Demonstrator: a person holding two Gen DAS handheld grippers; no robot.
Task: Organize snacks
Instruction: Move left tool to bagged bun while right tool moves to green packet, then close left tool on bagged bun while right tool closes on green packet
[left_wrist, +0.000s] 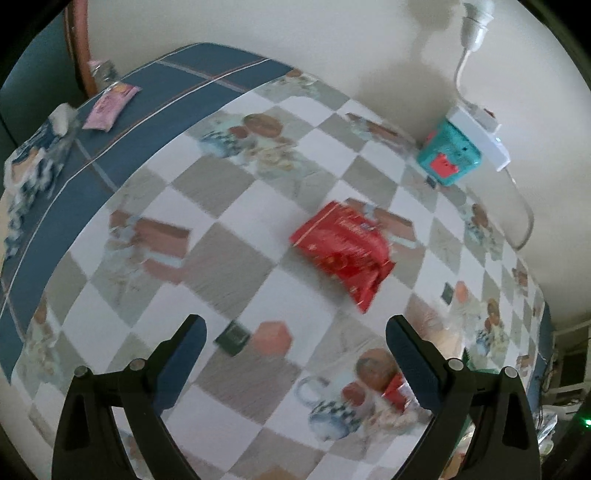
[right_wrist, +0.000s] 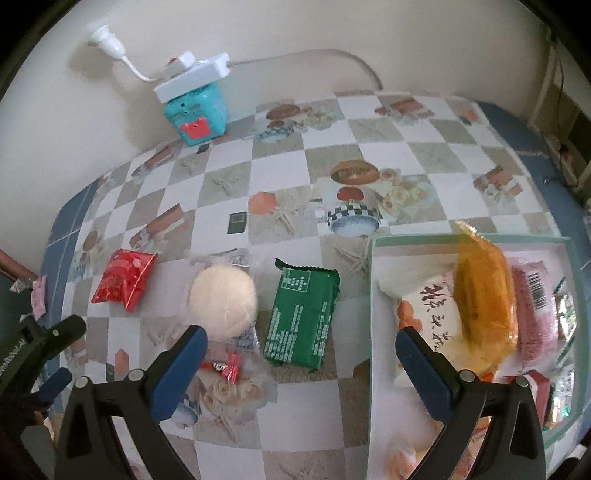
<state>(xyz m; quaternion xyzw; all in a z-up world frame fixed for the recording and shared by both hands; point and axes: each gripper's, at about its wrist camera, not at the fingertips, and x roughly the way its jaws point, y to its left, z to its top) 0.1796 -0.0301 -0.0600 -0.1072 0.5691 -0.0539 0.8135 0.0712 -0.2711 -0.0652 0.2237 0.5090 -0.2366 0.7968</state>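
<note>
Both my claws hang spread and empty: left claw (left_wrist: 295, 343) over the red packet (left_wrist: 343, 251), right claw (right_wrist: 301, 350) near the green packet (right_wrist: 301, 317).

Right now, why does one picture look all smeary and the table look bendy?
Left wrist view: motion blur smears the red snack packet and the tablecloth. Right wrist view: sharp, green packet print visible. Both views: the fisheye lens curves the table edges.

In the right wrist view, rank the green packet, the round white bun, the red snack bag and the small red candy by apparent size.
1. green packet
2. round white bun, close behind
3. red snack bag
4. small red candy, partly hidden behind a finger
</note>
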